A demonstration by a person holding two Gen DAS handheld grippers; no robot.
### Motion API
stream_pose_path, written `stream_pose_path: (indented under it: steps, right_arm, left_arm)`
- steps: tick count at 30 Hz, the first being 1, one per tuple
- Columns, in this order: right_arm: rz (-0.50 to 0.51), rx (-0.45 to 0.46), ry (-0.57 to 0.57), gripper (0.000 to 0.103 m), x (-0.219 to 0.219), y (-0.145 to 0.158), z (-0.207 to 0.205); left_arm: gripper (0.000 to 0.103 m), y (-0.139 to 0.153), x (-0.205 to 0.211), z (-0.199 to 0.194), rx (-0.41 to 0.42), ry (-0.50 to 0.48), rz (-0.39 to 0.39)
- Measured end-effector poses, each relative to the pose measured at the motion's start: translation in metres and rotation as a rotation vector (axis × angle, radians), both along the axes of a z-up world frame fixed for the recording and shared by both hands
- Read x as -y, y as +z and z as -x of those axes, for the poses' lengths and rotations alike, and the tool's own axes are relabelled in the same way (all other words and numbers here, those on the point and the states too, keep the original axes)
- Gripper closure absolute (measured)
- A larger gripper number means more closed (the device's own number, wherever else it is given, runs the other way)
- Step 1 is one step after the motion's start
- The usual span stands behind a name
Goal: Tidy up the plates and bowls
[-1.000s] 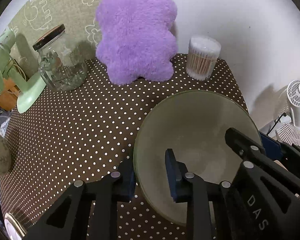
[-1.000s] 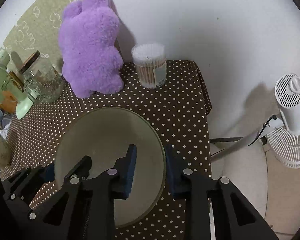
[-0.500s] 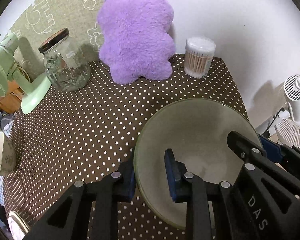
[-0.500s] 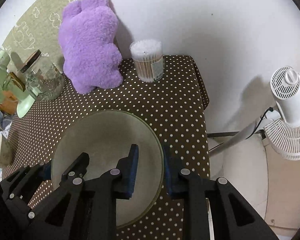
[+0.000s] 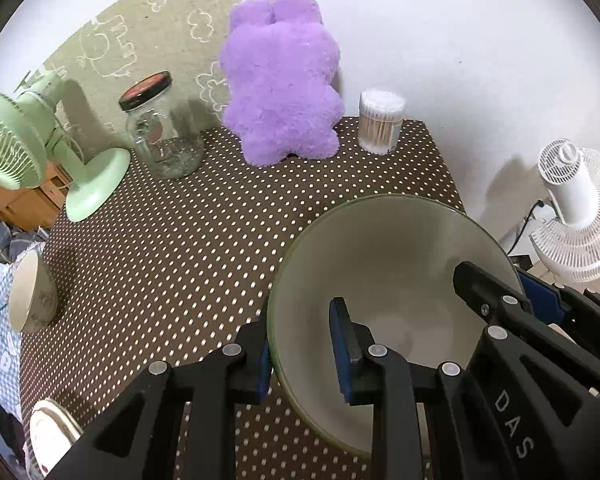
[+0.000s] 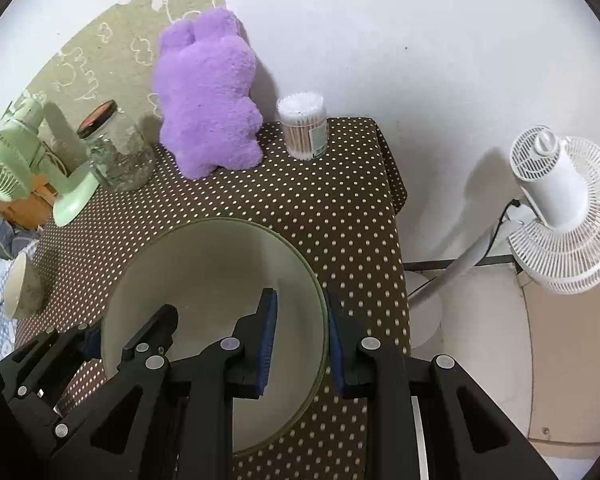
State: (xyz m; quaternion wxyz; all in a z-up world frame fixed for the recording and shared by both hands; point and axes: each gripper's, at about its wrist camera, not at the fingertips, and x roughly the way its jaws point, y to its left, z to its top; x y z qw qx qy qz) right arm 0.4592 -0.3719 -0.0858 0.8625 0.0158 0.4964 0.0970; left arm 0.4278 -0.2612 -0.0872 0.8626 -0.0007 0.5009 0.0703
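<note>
The tabletop (image 5: 188, 248) wears a brown cloth with cream polka dots. At lower right of the frame sits a pale grey-green bowl (image 5: 384, 248); the black grippers have blue pads. Top centre, a purple plush toy (image 5: 284, 80). Far left, a mint-green fan (image 5: 16, 140); at right, a white fan (image 5: 576, 200).

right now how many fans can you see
2. A green desk fan stands at the table's far left corner, beside the glass jar. A white fan stands on the floor, right of the table. Others could be out of frame.
</note>
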Motion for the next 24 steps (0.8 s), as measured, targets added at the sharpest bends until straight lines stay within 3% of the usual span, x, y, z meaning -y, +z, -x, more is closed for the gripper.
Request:
stream_pose_path:
  steps: [13, 24]
  right_arm:
    - [0.009, 0.018, -0.044, 0.076, -0.024, 0.032, 0.085]
    - [0.030, 0.037, -0.054, 0.078, -0.061, 0.043, 0.158]
  left_arm:
    - [0.079, 0.033, -0.022, 0.075, 0.026, -0.046, 0.013]
    - [0.079, 0.040, -0.057, 0.145, 0.026, -0.049, 0.026]
